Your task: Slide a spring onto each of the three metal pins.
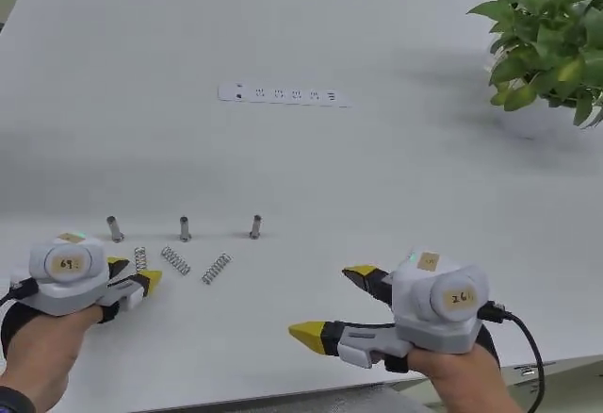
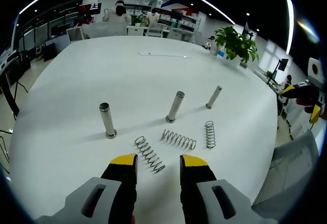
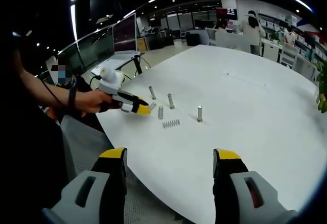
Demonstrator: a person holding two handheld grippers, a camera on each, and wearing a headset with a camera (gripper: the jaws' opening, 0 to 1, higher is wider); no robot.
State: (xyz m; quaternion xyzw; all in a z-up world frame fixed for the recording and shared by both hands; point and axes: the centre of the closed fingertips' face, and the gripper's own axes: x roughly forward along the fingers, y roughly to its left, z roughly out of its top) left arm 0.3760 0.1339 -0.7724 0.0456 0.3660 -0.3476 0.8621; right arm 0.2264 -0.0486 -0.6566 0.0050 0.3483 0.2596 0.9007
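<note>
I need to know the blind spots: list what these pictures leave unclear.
Right gripper view: springs too small to count, beside the left gripper's tips.
Head view: plant cut by the right edge.
Left gripper view: right gripper cut by the right edge.

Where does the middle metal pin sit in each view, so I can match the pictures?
Head view: the middle pin is lower left, second of the three upright pins.
Left gripper view: the middle pin stands near centre, just beyond the springs.
Right gripper view: the middle pin is left of centre, mid-row.
Shared landmark: the potted plant, toward the right in all three.
</note>
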